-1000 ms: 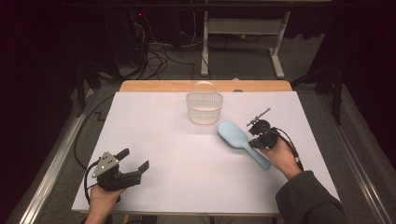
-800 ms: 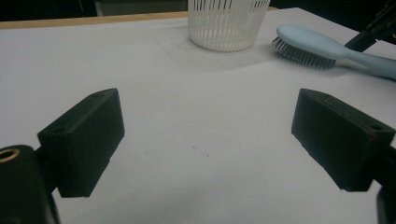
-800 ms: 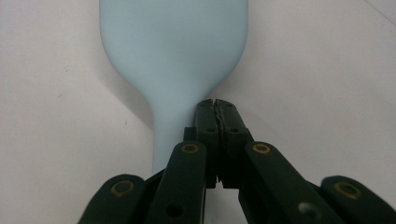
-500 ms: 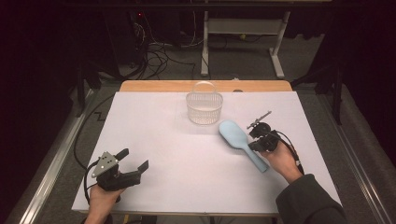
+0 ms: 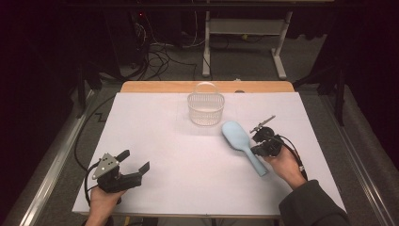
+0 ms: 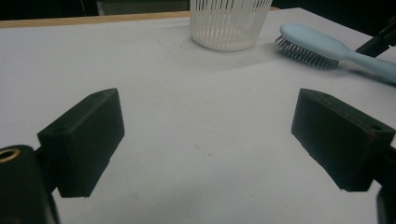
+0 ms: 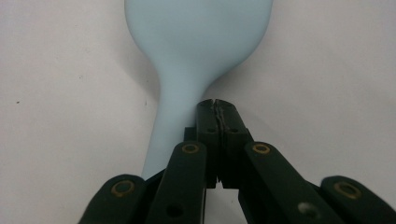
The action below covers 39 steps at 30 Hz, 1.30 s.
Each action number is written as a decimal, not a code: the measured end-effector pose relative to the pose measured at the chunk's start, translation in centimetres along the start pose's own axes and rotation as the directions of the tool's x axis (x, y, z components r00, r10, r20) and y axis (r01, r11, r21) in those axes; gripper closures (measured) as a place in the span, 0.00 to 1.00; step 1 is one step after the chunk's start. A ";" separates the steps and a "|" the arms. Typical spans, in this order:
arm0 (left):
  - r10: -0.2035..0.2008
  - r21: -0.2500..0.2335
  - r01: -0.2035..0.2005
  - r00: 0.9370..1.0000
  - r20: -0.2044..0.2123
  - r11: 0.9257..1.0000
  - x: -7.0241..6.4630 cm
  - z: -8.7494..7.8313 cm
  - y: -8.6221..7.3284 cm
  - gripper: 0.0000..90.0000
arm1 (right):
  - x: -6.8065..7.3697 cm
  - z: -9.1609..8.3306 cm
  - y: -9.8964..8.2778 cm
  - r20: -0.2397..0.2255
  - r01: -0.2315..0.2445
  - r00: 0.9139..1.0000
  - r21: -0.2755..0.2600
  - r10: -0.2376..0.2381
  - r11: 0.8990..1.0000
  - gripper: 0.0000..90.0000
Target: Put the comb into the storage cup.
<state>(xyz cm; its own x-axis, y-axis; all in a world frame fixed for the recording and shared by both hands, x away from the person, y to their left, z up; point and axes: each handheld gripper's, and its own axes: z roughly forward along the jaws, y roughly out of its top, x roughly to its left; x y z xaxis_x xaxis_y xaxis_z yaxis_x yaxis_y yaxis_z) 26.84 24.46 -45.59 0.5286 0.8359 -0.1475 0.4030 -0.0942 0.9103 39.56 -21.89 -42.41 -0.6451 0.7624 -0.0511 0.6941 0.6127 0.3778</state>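
Observation:
A light blue hairbrush (image 5: 237, 136) lies bristles down on the white table cover (image 5: 164, 141), right of centre, its handle pointing toward the near right. My right gripper (image 5: 255, 149) is shut, jaws pressed together with nothing between them, tips just over the handle. In the right gripper view the closed jaws (image 7: 217, 105) sit above the brush's neck (image 7: 196, 42). My left gripper (image 5: 135, 160) rests open at the near left, far from the brush. In the left gripper view its jaws (image 6: 208, 135) stand wide apart over bare table, with the brush (image 6: 322, 46) at the upper right.
A white slatted basket (image 5: 205, 109) stands at the back centre, just left of the brush head; the same basket (image 6: 229, 23) appears in the left gripper view. A wooden table edge (image 5: 164, 87) runs behind the cover. Cables and a table frame lie on the floor beyond.

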 end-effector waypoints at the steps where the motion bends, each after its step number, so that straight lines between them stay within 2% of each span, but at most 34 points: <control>1: -0.001 0.000 0.001 1.000 0.000 1.000 0.0 0.0 0.0 0.10 | 0.0 0.0 0.0 0.000 0.000 1.000 0.000 0.000 1.000 1.00; 10: -0.002 0.003 0.002 1.000 0.001 1.000 0.0 0.1 0.0 0.10 | -0.2 -0.5 -0.2 -0.001 -0.015 1.000 -0.040 0.015 0.999 0.96; 15: -0.001 0.007 0.001 1.000 0.002 1.000 0.0 0.1 0.0 0.10 | -0.2 -1.0 -0.3 -0.001 -0.032 0.999 -0.063 0.032 0.997 0.91; 22: -0.003 0.011 0.003 1.000 0.003 1.000 0.0 0.2 0.0 0.10 | 0.1 -1.9 -0.4 -0.007 -0.053 0.999 -0.113 0.052 0.992 0.78; 24: -0.003 0.013 0.003 1.000 0.003 1.000 0.0 0.2 0.0 0.10 | 0.3 -2.2 -0.4 -0.026 -0.072 0.997 -0.128 0.069 0.989 0.73; 28: -0.002 0.013 0.002 1.000 0.002 1.000 0.0 0.2 0.0 0.10 | 0.6 -2.2 -0.4 -0.029 -0.068 0.997 -0.138 0.064 0.988 0.67; 34: -0.003 0.012 0.003 1.000 0.001 1.000 0.0 0.2 0.0 0.10 | 1.1 -1.6 -0.3 -0.030 -0.071 0.997 -0.119 0.068 0.990 0.61; 39: -0.001 0.015 0.001 1.000 0.001 1.000 0.0 0.2 0.0 0.10 | 1.5 -0.6 0.0 -0.025 -0.065 0.998 -0.084 0.063 0.994 0.59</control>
<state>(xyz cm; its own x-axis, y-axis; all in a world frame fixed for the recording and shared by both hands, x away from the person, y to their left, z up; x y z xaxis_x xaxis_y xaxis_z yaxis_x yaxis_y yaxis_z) 26.99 24.34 -45.71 0.5293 0.8353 -0.1486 0.4144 -0.1017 0.9044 38.40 -20.88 -41.96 -0.6081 0.7938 -0.0038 0.7053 0.5425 0.4563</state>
